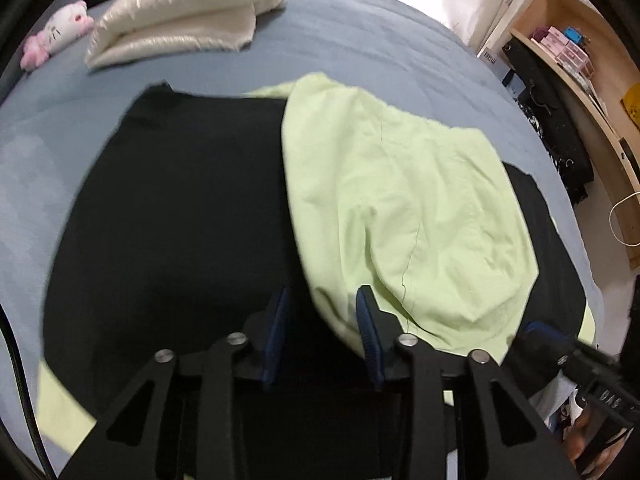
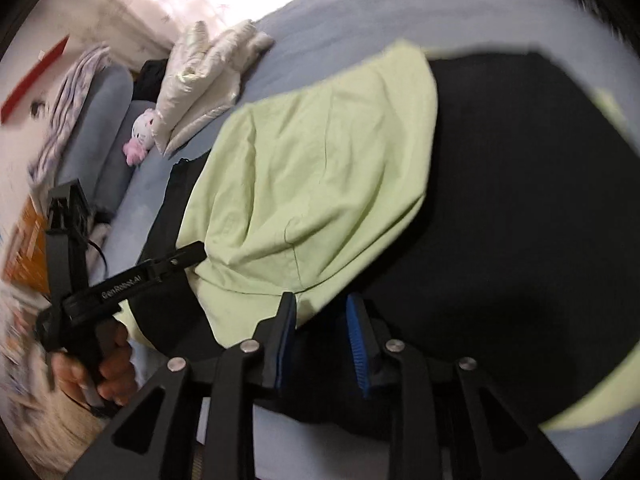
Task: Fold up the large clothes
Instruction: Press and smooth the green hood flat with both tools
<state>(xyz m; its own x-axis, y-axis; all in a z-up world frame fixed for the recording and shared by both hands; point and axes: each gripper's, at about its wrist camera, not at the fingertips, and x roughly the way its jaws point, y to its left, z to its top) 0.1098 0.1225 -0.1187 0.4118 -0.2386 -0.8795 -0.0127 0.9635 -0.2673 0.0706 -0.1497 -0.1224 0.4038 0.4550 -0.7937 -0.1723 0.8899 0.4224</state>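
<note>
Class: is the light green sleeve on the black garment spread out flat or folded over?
Folded over. The light green sleeve lies doubled across the black garment, rumpled, its cuff end near the left gripper.

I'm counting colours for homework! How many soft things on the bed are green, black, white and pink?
Green: 1, the green cloth
Black: 1, the black garment
White: 1, the white bundle
Pink and white: 1, the plush toy
Total: 4

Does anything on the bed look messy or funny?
Yes. The light green garment lies bunched and crooked over the right half of the black garment, not flat, with more green poking out underneath at the near edge. Farther back, a cream quilted jacket sits loosely heaped beside a pink-and-white plush toy.
</note>
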